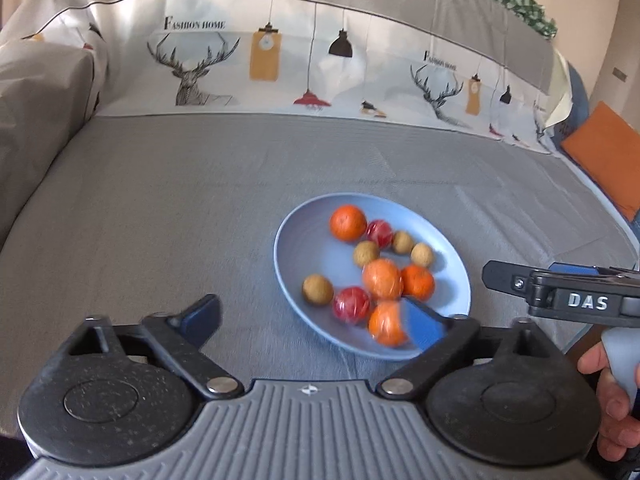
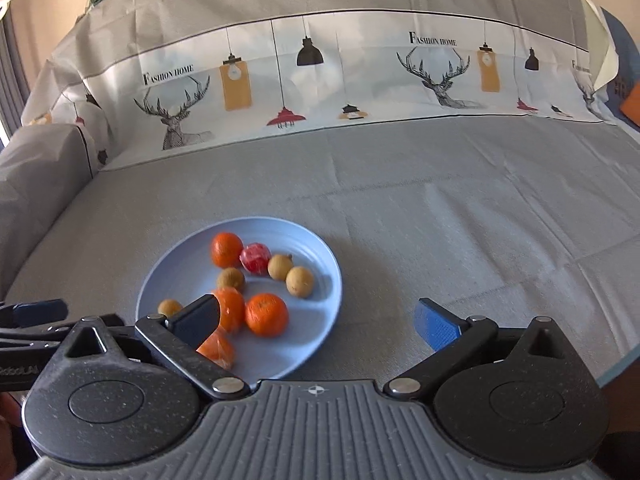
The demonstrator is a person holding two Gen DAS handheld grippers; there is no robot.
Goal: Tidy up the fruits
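A light blue plate (image 1: pixel 296 240) lies on the grey bed cover and holds several fruits: oranges (image 1: pixel 347 222), red fruits (image 1: pixel 351 304) and small brown longans (image 1: pixel 317 289). The plate (image 2: pixel 320 276) also shows in the right wrist view with an orange (image 2: pixel 266 314), a red fruit (image 2: pixel 255 258) and longans (image 2: pixel 299 281). My left gripper (image 1: pixel 316 320) is open and empty, near the plate's front edge. My right gripper (image 2: pixel 320 326) is open and empty, its left finger over the plate's near side. The right gripper also shows in the left wrist view (image 1: pixel 560 292), to the plate's right.
A printed sheet with deer and lamps (image 1: pixel 280 60) rises behind the flat grey cover (image 1: pixel 160 200). A grey pillow (image 1: pixel 36 120) sits at the left. An orange cushion (image 1: pixel 608 152) lies at the far right.
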